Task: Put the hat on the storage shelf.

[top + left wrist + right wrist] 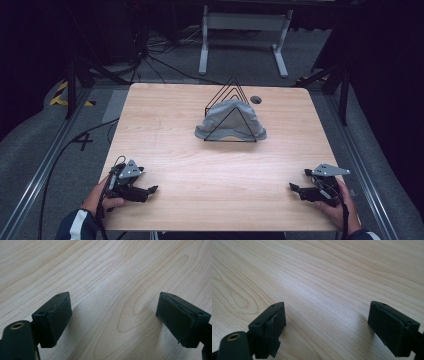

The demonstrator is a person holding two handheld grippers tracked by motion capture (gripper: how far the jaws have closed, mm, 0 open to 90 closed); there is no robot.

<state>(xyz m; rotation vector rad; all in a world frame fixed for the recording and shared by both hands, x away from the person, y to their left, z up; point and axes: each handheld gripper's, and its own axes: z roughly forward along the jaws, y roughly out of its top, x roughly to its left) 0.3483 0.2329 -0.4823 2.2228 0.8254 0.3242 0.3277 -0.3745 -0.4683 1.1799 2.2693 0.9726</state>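
High view: a grey fabric bucket hat (231, 121) is seen draped in a black wire rack of triangular dividers (227, 102), which stands at the far middle of the pale wooden table (175, 125), just in front of a small round cable hole (256, 99). The hat sits among the wire triangles, its brim spread on the table on both sides, and its long axis runs roughly left to right across the table.

The left gripper (150, 190) is held at the near left corner and the right gripper (295, 188) at the near right corner, each resting low over the table and pointed inward toward the other. In the left gripper view the left gripper (113, 315) is shown with its jaws spread wide and nothing between them, bare wood grain lying in the gap. In the right gripper view the right gripper (327, 320) is likewise wide open and empty over bare table.

The hat lies forward of both grippers and well apart from them, diagonally ahead and to the right of the left one, diagonally ahead and to the left of the right one. Neither hand is clearly nearer; the hat is set about midway between them. A reach forward and inward is judged to be needed from either side, with the brim ends as the likeliest places to be gripped.
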